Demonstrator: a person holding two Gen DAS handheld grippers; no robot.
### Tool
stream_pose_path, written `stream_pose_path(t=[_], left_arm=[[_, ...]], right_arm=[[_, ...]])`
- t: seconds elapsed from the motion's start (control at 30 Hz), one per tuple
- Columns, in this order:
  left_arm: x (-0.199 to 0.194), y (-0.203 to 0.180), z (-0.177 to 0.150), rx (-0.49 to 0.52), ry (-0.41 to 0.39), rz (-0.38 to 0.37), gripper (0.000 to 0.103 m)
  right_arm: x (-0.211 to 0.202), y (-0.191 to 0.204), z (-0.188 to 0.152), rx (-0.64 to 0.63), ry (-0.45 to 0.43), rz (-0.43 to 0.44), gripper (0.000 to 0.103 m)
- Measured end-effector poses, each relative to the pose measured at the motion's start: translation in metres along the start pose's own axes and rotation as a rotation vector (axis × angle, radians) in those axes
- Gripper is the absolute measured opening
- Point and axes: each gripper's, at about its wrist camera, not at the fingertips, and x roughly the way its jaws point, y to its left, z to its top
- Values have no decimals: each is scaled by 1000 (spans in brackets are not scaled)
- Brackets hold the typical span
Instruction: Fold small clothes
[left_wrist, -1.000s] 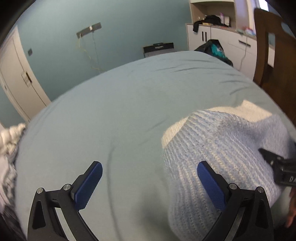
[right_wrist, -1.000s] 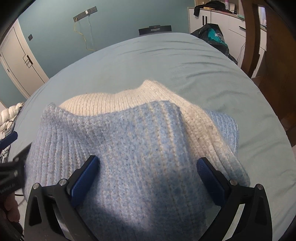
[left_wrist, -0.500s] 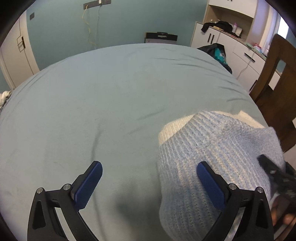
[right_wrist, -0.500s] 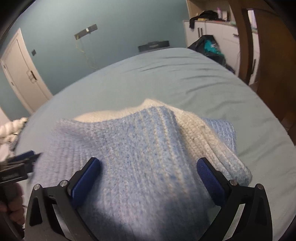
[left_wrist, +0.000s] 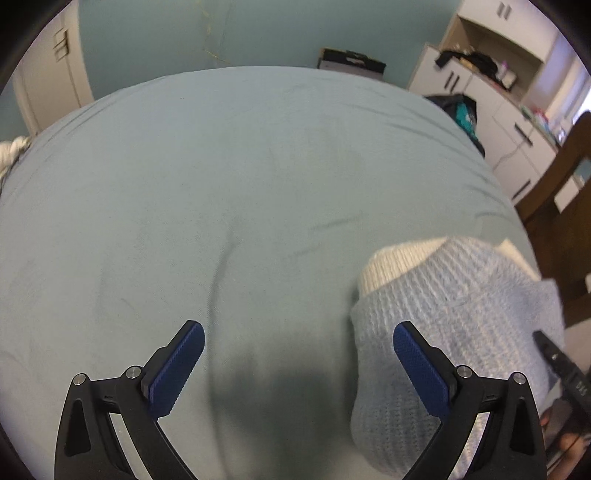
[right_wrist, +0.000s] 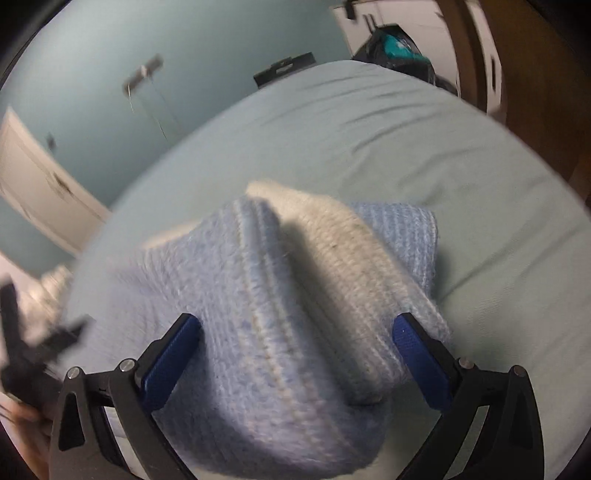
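Knit garment (left_wrist: 458, 295) on bed (left_wrist: 221, 184), right of left tool (left_wrist: 295, 369), chair (left_wrist: 561, 192) beyond.

pale green bed (left_wrist: 258, 177) carries a folded blue-and-cream knit (right_wrist: 280, 295).

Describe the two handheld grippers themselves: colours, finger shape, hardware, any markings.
Both the left gripper and the right gripper look identical: black plastic frames with triangular cut-outs, silver round bolt heads at the joints, and two flat fingers faced with textured dark blue pads. No cables show. Faint pale lettering sits on the right gripper's black body at the left view's edge, too small to read.
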Motion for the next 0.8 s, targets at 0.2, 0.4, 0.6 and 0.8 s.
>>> stream_pose_path(t=[0.2,0.4,0.6,0.8], left_arm=[[-7,-24,-7,129,-34,50,103],[-21,-35,-11,203,-47,48,103],[-26,-38,-8,216,-42,47,103],[-22,-36,-3,194,-31,37,103]], right_arm=[[-44,-1,9,36,-118,119,102],[-50,-63,22,266,-101,183,102],[14,-73,20,255,195,266,102],[68,-68,7,363,388,436,102]])
